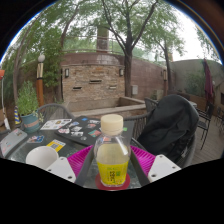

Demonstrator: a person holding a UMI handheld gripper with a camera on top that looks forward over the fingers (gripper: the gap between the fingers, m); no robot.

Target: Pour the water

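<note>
Gripper (pixel 112 163) fingers are seen at either side of a clear plastic bottle (pixel 112 155), and the pink pads (pixel 80 160) on their inner faces are pressed against the bottle's two flanks, so the gripper is clamped on the bottle. The bottle is held upright between the fingers. It is closed by a pale cream cap (pixel 112 124), and a yellow-green label is wrapped round its lower body. Whether the bottle's base is resting on the worktop (pixel 22 142) or is lifted clear of it cannot be told, since the base is hidden behind the fingers.

A round glass worktop is seen beneath and beyond the gripper. Near its left edge, just to the left of the left finger, a white bowl (pixel 41 157) is placed. Just beyond the bowl, a small yellow object (pixel 56 145) is lying flat on the glass. Toward the worktop's far edge, several small dark items (pixel 76 128) are scattered; their kind cannot be made out. A white sheet (pixel 55 124) is lying just to their left. At the far left edge a potted plant (pixel 27 104) is standing.

At the worktop's right side, a chair draped with a black garment or bag (pixel 168 128) is seen. Beyond the worktop, a brick outdoor fireplace (pixel 93 82) with a chimney is seen. Tall trees (pixel 130 35) are seen above it.
</note>
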